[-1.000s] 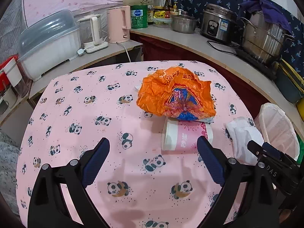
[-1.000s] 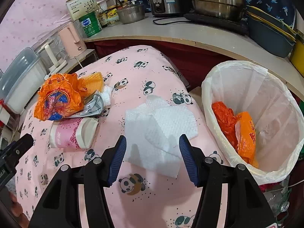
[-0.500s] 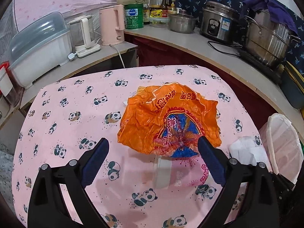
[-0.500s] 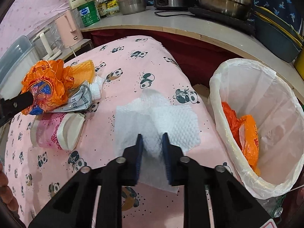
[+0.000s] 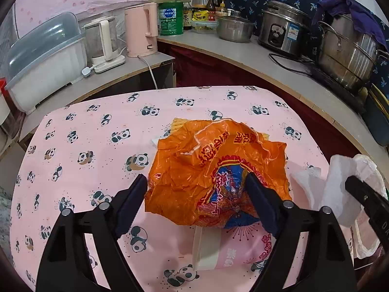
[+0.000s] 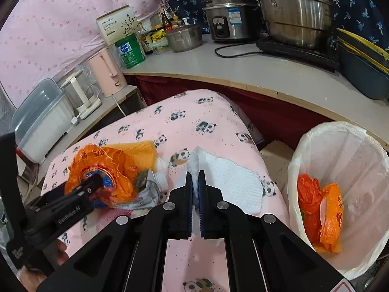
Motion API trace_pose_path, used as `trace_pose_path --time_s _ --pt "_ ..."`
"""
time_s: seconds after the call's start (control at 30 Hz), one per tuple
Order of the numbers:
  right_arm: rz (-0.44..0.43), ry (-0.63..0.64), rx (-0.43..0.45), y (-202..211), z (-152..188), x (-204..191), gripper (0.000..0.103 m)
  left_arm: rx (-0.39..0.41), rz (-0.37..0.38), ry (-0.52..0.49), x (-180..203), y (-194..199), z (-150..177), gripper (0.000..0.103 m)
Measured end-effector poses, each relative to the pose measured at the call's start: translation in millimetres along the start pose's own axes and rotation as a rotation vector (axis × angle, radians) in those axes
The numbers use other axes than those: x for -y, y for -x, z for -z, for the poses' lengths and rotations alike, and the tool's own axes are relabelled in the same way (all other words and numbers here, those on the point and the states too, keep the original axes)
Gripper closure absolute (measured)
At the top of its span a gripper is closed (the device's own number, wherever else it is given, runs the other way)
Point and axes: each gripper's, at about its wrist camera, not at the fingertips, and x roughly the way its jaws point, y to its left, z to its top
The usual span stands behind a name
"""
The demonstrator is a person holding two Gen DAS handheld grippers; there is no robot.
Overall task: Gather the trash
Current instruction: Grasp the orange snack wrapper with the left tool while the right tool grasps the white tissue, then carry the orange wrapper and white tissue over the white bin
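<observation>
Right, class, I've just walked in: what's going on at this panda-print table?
A person is clearing rubbish with two handheld grippers. The right gripper is shut on a white embossed paper towel, beside the white-lined waste bin. The left gripper is closing around a crumpled orange plastic bag; its pads don't visibly press it yet. A pink paper cup lies underneath.

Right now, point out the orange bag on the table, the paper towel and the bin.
orange bag (image 5: 206, 168), left wrist view, crumpled middle.
paper towel (image 6: 233, 182), right wrist view, flat part beyond the claw.
bin (image 6: 359, 160), right wrist view, inner wall of the liner.
</observation>
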Motion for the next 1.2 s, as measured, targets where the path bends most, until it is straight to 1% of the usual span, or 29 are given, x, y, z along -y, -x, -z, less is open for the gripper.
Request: trace_pose_path --time_s 0.03,0.1,0.13,0.2,0.3,0.47,0.67,0.83,1.0,1.2 --pt "-0.002 0.004 0.009 0.7 -4.2 -3.0 0.098 -0.003 0.000 -0.002 0.5 -0.7 -0.3 0.033" --pt "-0.009 0.006 0.015 1.9 -7.7 -6.6 0.098 -0.010 0.006 -0.007 1.4 -1.3 0.4 0.046" --pt "-0.012 0.006 0.017 2.9 -7.9 -7.9 0.098 -0.013 0.005 -0.009 1.8 -1.4 0.8 0.049" --pt "-0.010 0.007 0.019 4.9 -7.1 -9.2 0.098 -0.018 0.007 -0.011 1.5 -0.8 1.2 0.059" --pt "-0.011 0.000 0.017 9.4 -3.3 -8.3 0.098 -0.013 0.015 -0.003 -0.7 4.6 0.9 0.068" --pt "-0.006 -0.001 0.022 22.2 0.9 -6.8 0.098 0.012 0.019 0.011 -3.9 23.3 -1.4 0.073" --pt "-0.012 -0.004 0.059 50.0 1.0 -4.2 0.098 0.041 0.031 0.026 -7.0 54.6 -1.3 0.073" --pt "-0.011 -0.017 0.096 74.7 0.0 2.3 0.098 0.074 0.051 0.014 0.6 83.5 1.0 0.073" --pt "-0.002 -0.029 0.134 102.9 0.5 14.5 0.098 0.103 0.082 -0.023 21.3 109.1 4.0 0.073" --pt "0.029 -0.056 0.178 134.8 1.8 39.2 0.098 0.126 0.131 -0.086 60.5 130.6 10.3 0.073"
